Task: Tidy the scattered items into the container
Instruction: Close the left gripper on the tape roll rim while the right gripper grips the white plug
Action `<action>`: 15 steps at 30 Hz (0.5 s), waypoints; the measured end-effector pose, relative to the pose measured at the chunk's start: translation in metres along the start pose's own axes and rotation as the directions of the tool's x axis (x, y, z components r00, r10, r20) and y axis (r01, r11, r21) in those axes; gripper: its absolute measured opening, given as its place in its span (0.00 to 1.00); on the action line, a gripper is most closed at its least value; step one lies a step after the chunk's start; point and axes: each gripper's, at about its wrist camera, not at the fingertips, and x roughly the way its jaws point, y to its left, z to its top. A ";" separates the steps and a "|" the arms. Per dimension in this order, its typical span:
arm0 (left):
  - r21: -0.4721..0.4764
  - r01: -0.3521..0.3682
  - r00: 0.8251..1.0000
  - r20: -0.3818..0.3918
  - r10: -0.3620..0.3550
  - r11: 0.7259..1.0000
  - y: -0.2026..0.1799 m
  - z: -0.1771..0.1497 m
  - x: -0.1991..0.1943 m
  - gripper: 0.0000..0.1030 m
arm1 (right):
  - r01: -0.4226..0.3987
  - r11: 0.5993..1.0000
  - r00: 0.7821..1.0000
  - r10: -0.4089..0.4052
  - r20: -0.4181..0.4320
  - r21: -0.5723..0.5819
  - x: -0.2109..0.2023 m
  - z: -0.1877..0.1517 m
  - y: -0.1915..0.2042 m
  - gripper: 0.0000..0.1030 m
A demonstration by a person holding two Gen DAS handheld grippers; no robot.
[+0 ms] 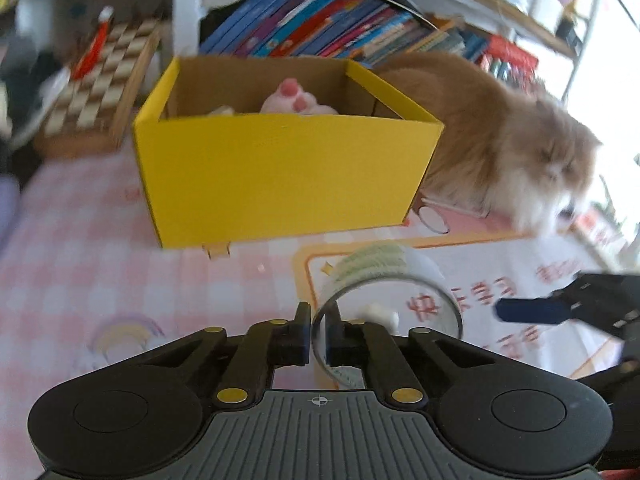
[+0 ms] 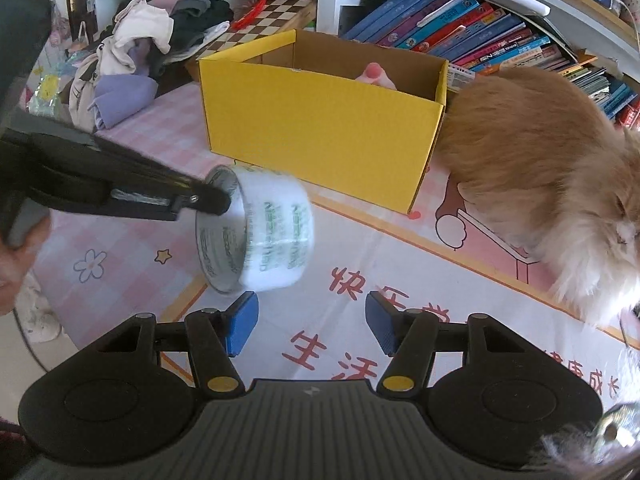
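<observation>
Both views are taken from just behind the tongs, angled down and forward across the patterned mat (image 2: 360, 240). The yellow box (image 1: 280, 176) is faced closely by the left camera, and from further right by the right camera. The box, tape roll (image 2: 272, 232), cat (image 1: 512, 136) and bookshelf (image 2: 480, 40) are shared by the 2 views.

The left claw (image 1: 318, 344) has one finger inside the tape roll (image 1: 384, 300) and one outside, pinching its wall; the roll hangs off the mat (image 1: 80, 240) beneath. Ahead of that claw stands the cardboard box (image 1: 280, 176) with a plush paw (image 1: 298, 100) in it. Right of the box, touching its end wall, sits a cat (image 1: 500, 140). Behind box and cat runs a row of books (image 1: 320, 24); a chessboard (image 1: 104, 76) lies behind the box to the left. The right claw (image 2: 312, 328) hovers just right of the roll (image 2: 272, 236), apart from it, with nothing between its fingers.
</observation>
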 end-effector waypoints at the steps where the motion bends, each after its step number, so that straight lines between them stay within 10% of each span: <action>1: -0.022 0.007 1.000 0.003 -0.007 1.000 0.002 -0.001 -0.004 0.02 | -0.004 1.000 1.000 0.004 0.000 -0.001 0.001 0.001 0.000 0.56; 15: -0.119 -0.078 0.995 0.047 0.084 0.990 0.030 -0.010 -0.043 0.02 | -0.051 0.998 0.999 0.050 -0.007 -0.027 0.015 0.013 0.011 0.56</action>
